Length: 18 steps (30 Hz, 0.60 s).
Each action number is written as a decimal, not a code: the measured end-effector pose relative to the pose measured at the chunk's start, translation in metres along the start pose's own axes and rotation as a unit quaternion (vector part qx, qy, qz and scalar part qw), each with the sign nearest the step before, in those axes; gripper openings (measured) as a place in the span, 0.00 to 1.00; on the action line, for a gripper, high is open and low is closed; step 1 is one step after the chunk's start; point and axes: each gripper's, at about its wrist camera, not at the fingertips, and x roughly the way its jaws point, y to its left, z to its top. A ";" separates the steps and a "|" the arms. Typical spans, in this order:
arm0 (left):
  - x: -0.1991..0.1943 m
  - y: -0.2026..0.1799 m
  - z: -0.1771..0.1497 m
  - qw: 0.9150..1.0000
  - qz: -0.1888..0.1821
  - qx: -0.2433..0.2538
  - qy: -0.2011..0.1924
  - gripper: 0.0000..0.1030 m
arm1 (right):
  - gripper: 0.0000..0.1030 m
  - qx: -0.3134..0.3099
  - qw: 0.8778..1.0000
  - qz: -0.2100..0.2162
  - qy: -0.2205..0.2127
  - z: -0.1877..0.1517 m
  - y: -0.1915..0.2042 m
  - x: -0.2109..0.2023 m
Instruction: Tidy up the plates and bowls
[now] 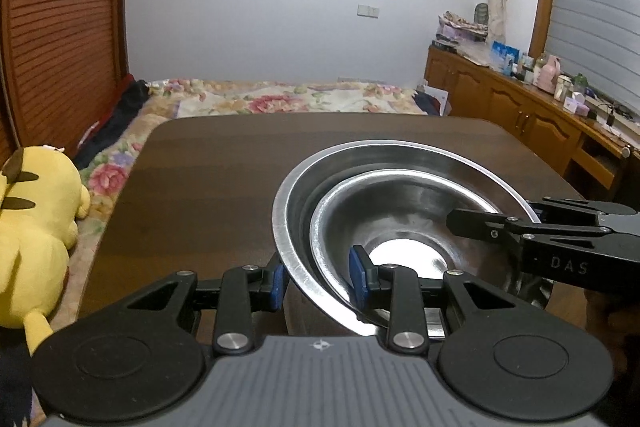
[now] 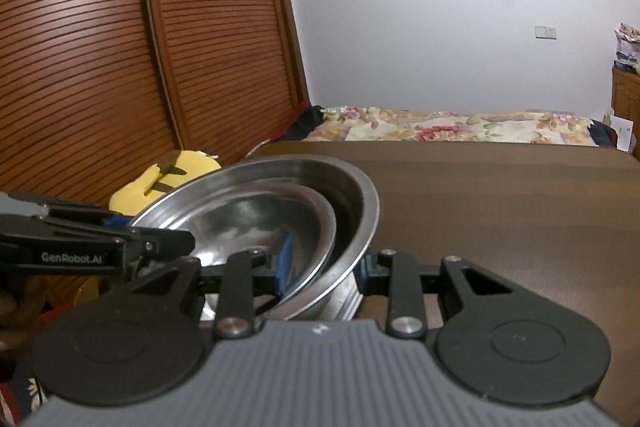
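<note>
Two steel bowls are nested: a smaller bowl (image 1: 400,211) sits tilted inside a larger bowl (image 1: 292,195) on the dark wooden table (image 1: 200,179). My left gripper (image 1: 320,279) straddles the near-left rims of both bowls, one blue pad outside, one inside. My right gripper (image 2: 324,267) straddles the opposite rims of the smaller bowl (image 2: 256,219) and the larger bowl (image 2: 360,203). Each gripper shows in the other's view: the right gripper (image 1: 476,223) and the left gripper (image 2: 176,245). The jaws look closed on the rims.
A yellow plush toy (image 1: 36,227) lies left of the table on the floral bed (image 1: 280,99). Slatted wooden wardrobe doors (image 2: 120,47) stand at the left. A cluttered wooden sideboard (image 1: 540,107) runs along the right wall.
</note>
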 end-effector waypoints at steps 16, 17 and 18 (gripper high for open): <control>0.006 0.003 -0.005 1.000 0.018 -0.003 -0.001 0.32 | 0.33 0.010 0.999 0.014 0.028 -0.004 -0.004 0.011; 0.006 0.002 -0.005 1.000 0.019 -0.004 -0.002 0.32 | 0.34 0.009 0.999 0.017 0.031 -0.003 -0.004 0.011; 0.005 0.002 -0.005 1.000 0.021 -0.005 -0.003 0.33 | 0.36 0.006 0.999 0.017 0.032 -0.002 -0.004 0.010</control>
